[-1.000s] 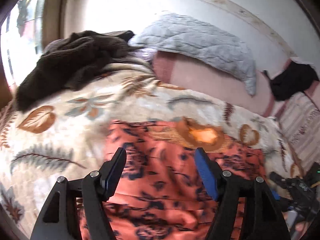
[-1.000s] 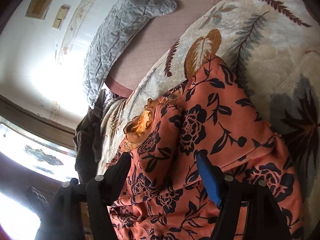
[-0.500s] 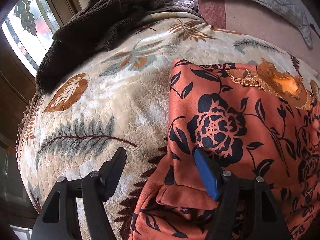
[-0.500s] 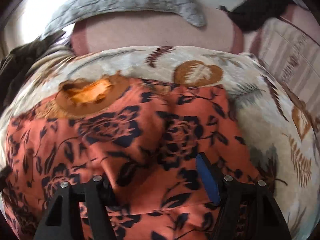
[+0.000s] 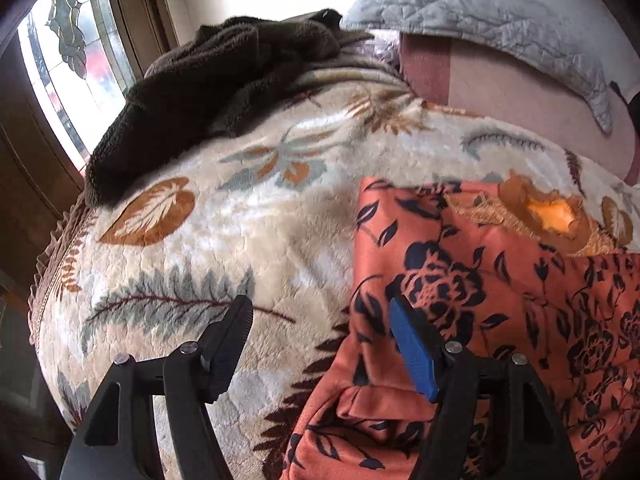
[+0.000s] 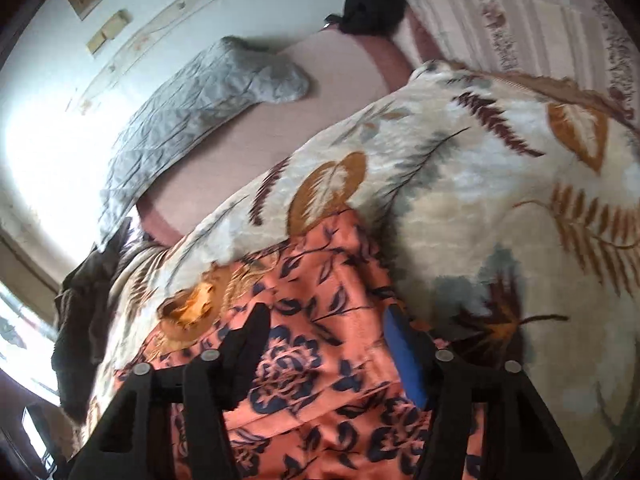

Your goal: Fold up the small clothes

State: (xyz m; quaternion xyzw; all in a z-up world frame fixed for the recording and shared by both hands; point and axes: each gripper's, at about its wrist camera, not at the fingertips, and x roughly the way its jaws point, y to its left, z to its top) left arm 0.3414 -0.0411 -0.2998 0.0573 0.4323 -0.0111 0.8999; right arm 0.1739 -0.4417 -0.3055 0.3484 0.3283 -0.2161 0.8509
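Two grippers spread wide, left gripper (image 5: 320, 328) astride orange floral garment (image 5: 480, 300) edge, right gripper (image 6: 324, 334) over it.

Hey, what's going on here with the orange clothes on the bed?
A person with a gripper in each hand is folding an orange floral garment spread on a leaf-patterned blanket. The left gripper is open over the garment's left edge; the right gripper is open over its right side. Neither grips cloth.
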